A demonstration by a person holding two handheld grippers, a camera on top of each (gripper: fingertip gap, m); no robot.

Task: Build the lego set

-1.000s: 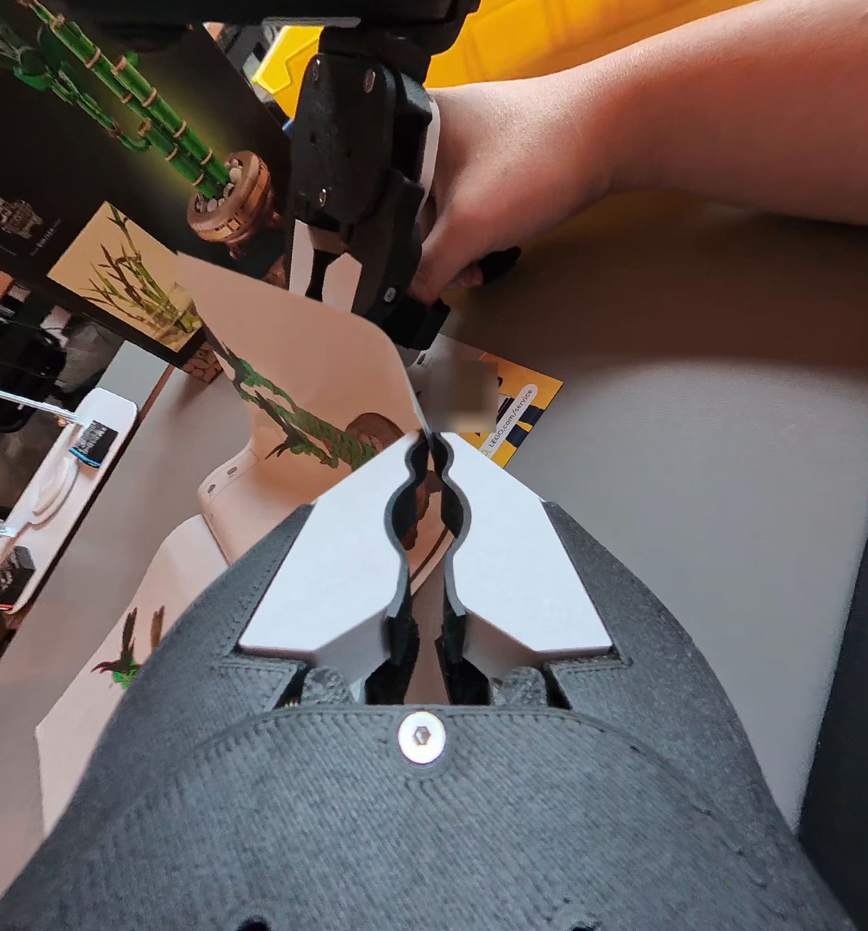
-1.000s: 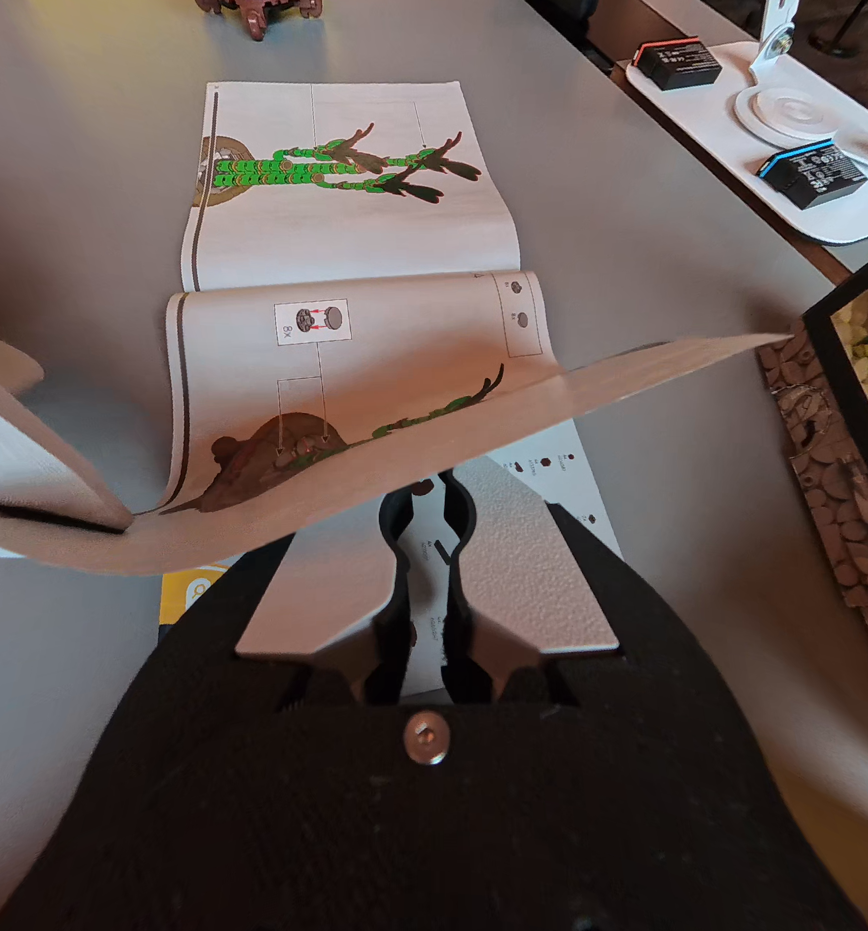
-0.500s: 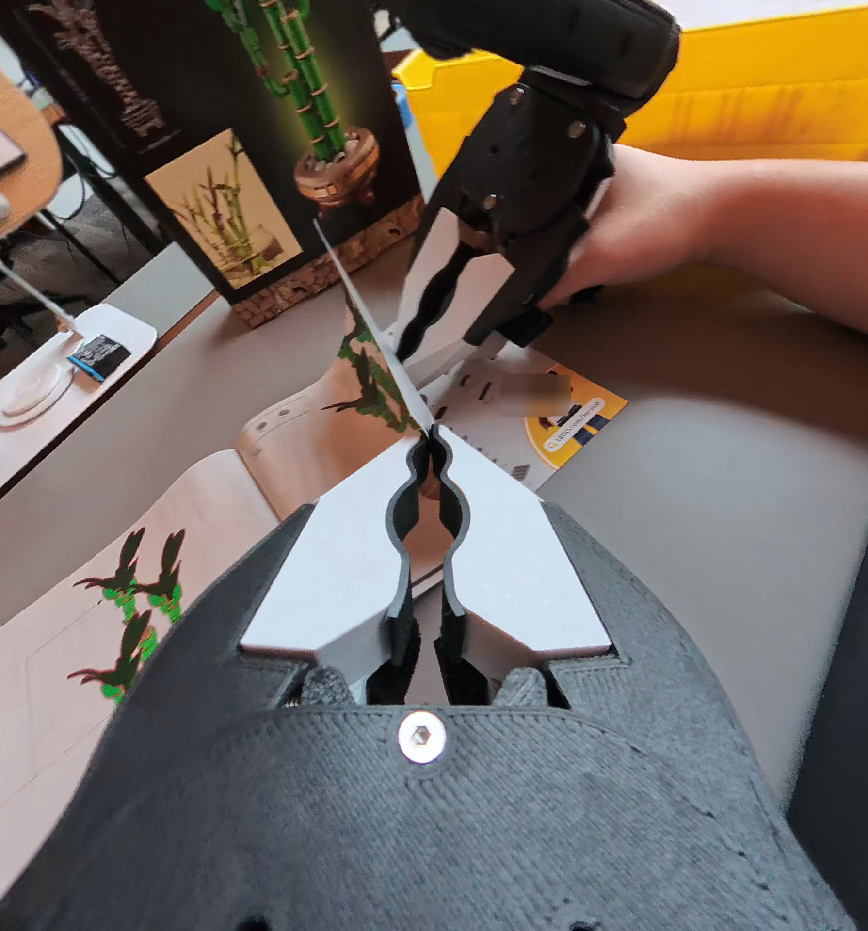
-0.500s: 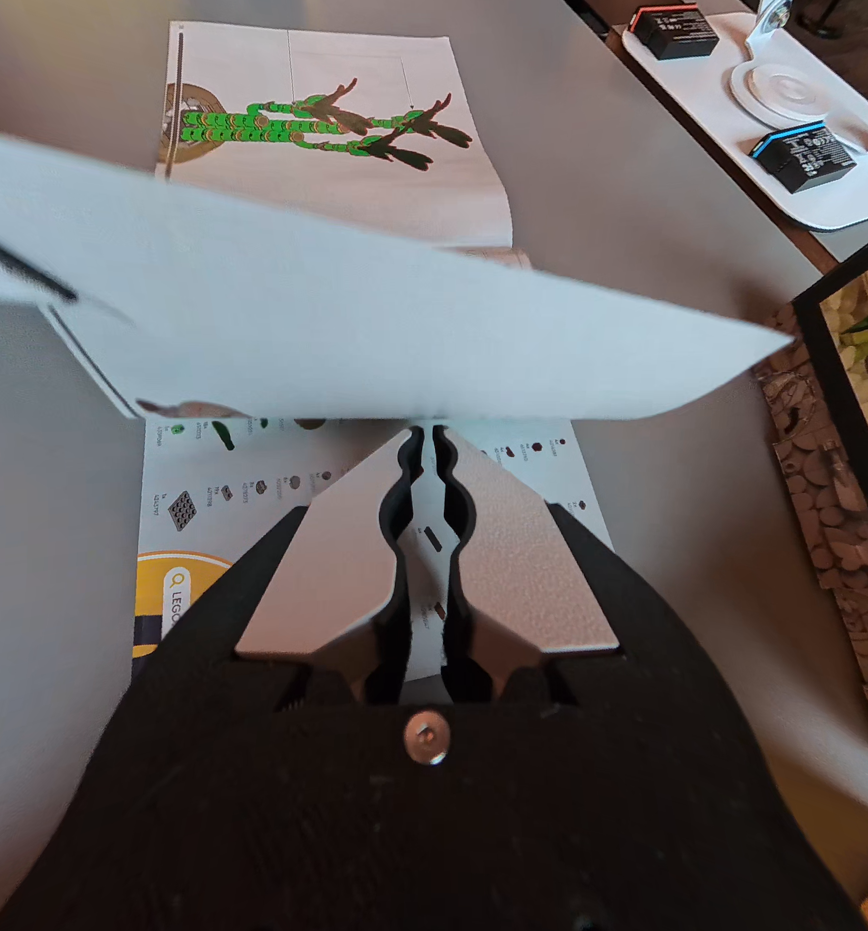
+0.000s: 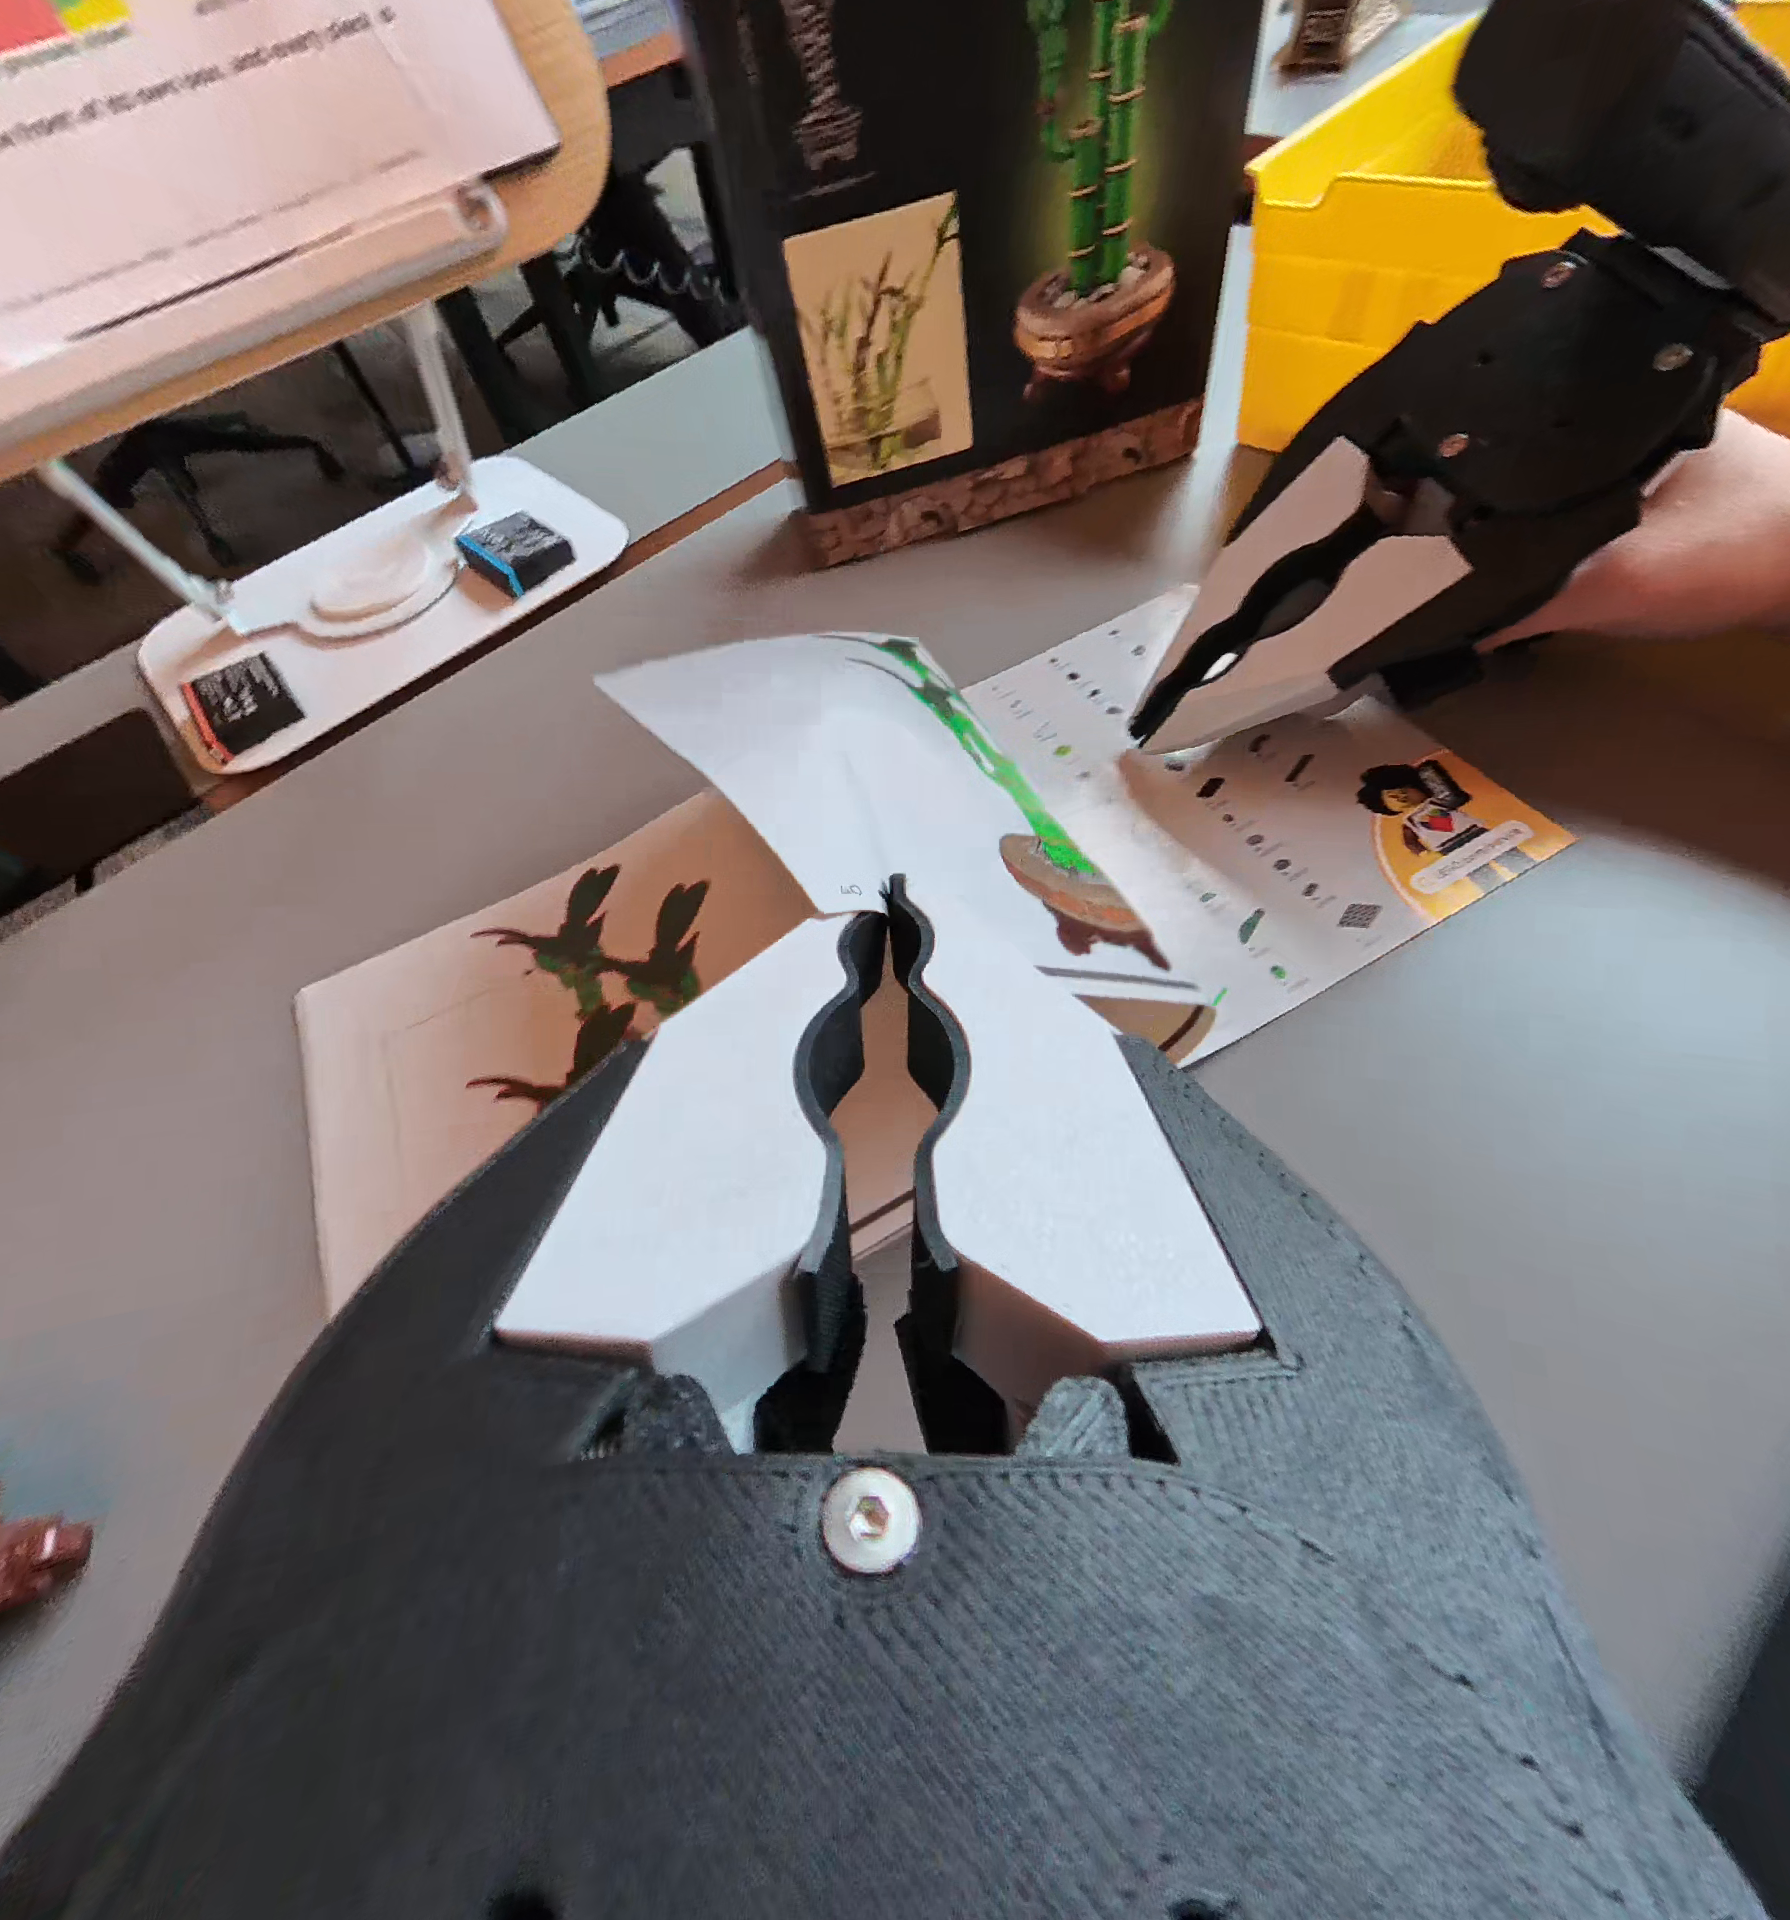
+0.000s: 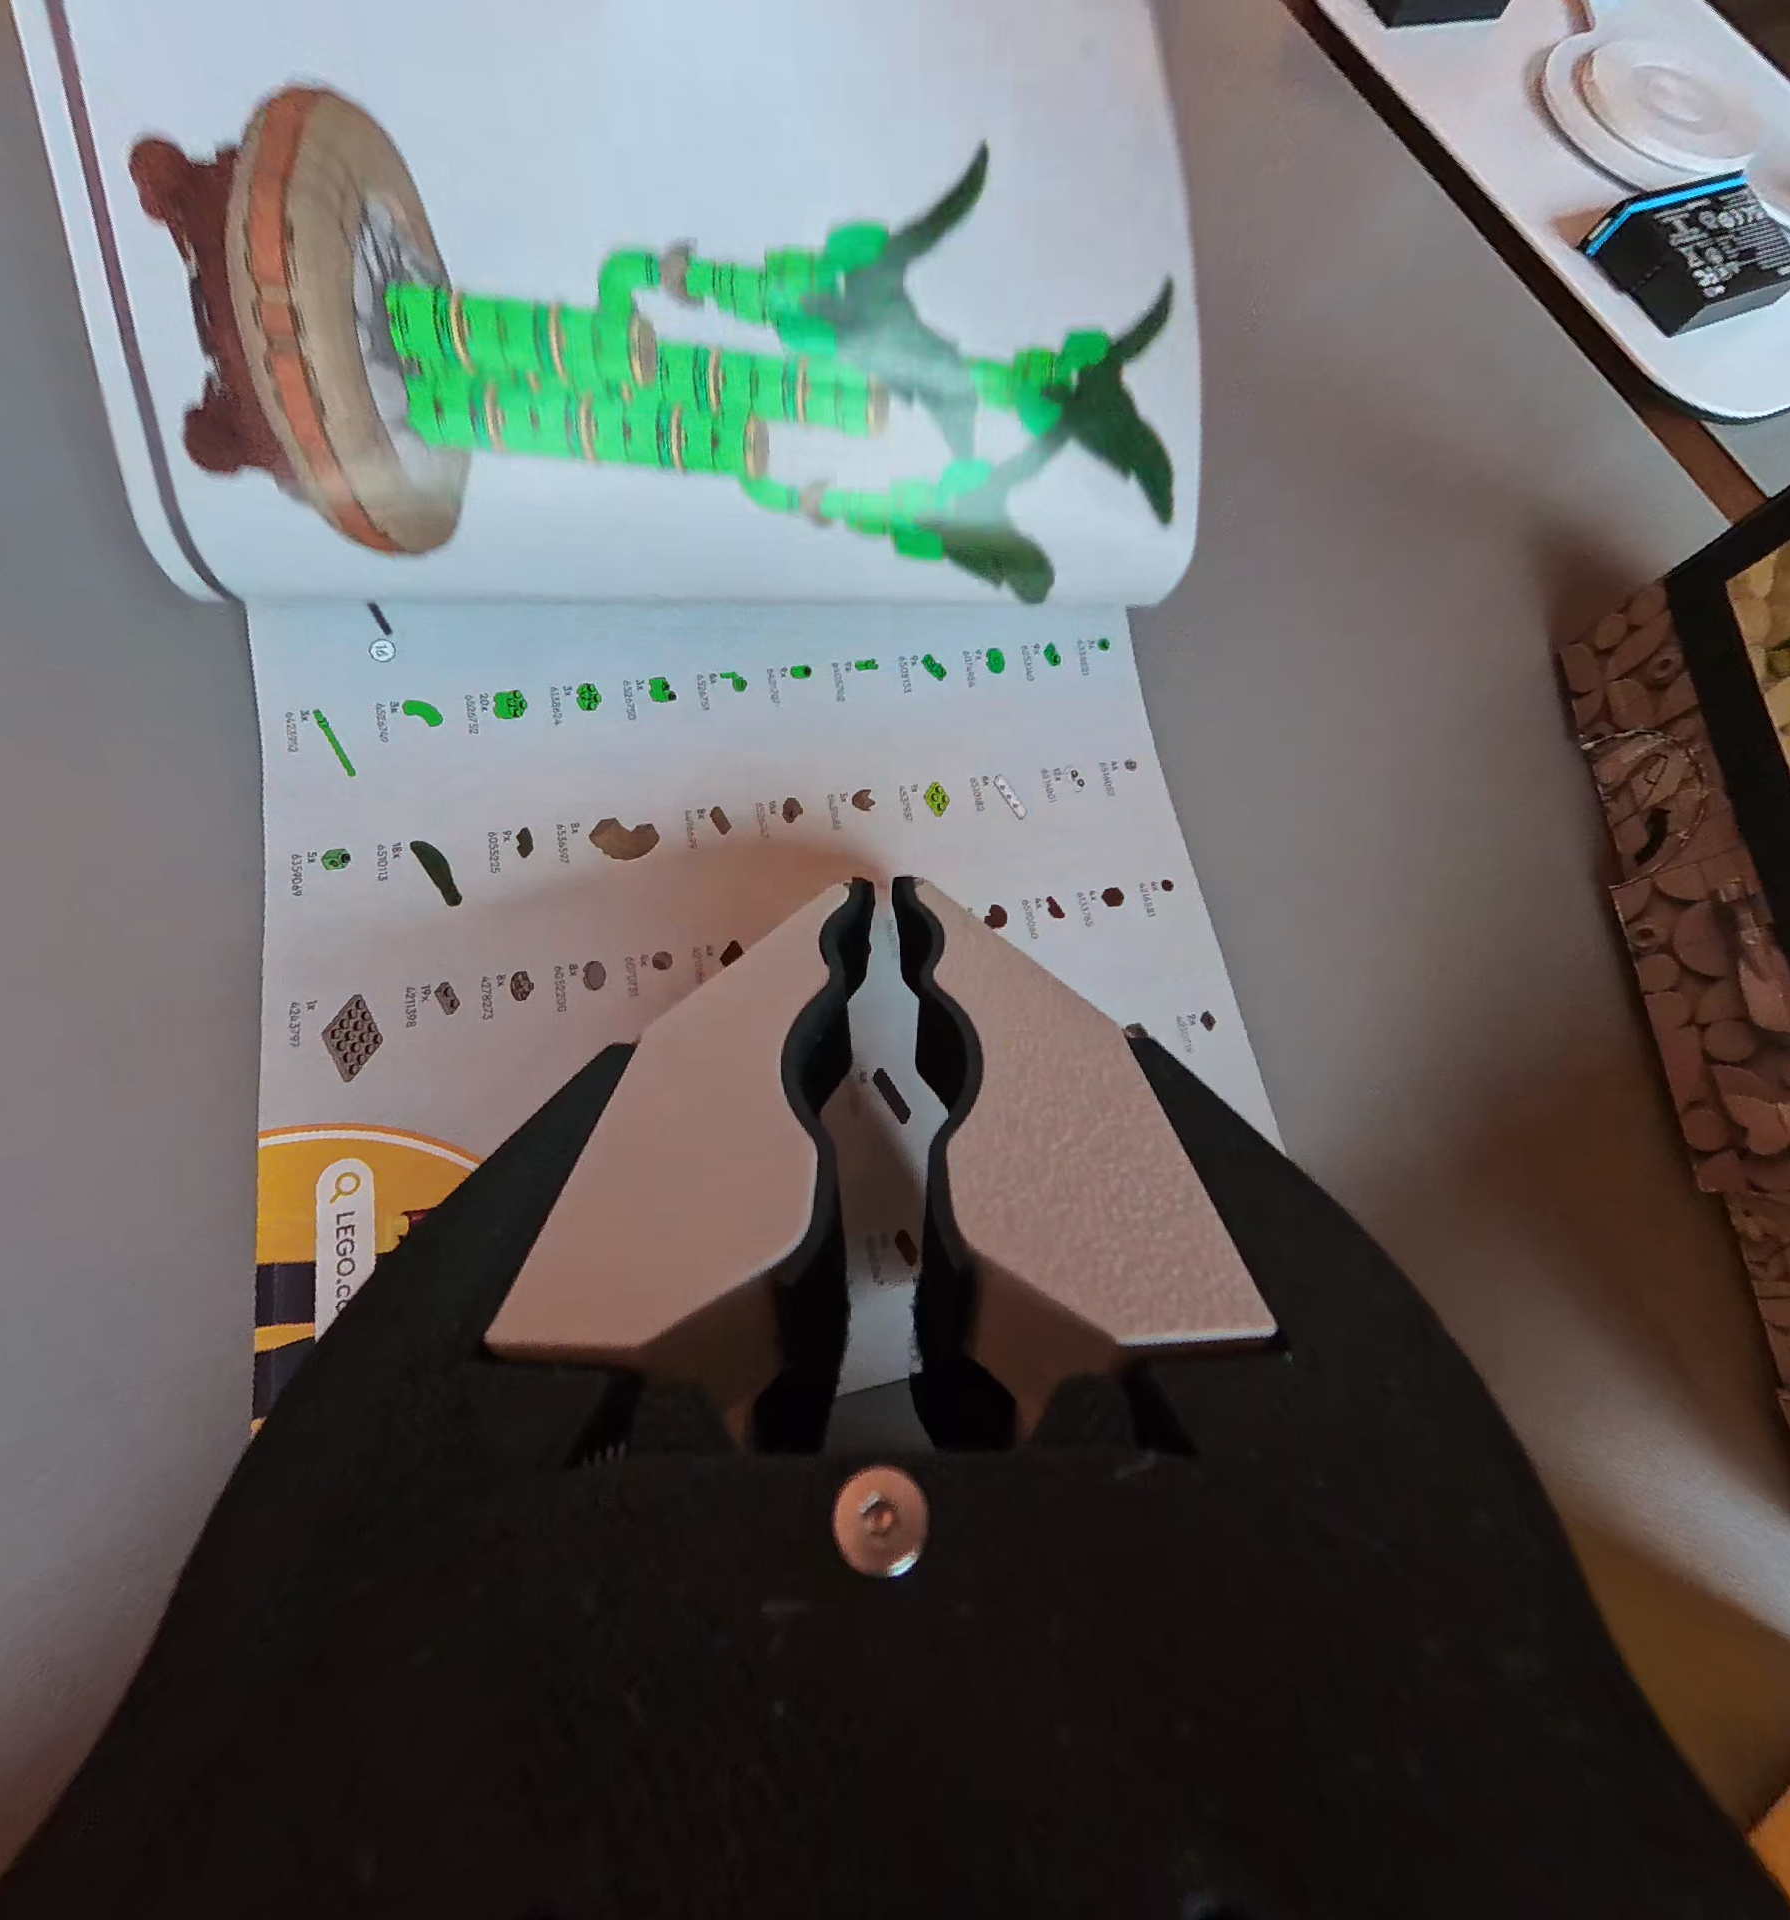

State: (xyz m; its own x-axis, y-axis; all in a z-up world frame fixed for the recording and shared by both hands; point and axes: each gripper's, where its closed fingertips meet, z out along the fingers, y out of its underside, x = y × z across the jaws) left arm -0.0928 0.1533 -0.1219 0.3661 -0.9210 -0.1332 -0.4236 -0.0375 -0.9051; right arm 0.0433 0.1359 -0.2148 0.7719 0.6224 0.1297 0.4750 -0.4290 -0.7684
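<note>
Paper first: in the left wrist view my left gripper (image 5: 889, 902) is pinching a booklet page (image 5: 849, 790), lifting it mid-turn. In the right wrist view my right gripper (image 6: 878, 894), tips nearly closed and empty, is pressing the parts-list page (image 6: 662, 821) flat. Next I'm judging the lifted page needs laying over

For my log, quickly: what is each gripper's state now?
Left gripper: shut on the booklet page.
Right gripper: nearly closed, holding nothing.
</note>
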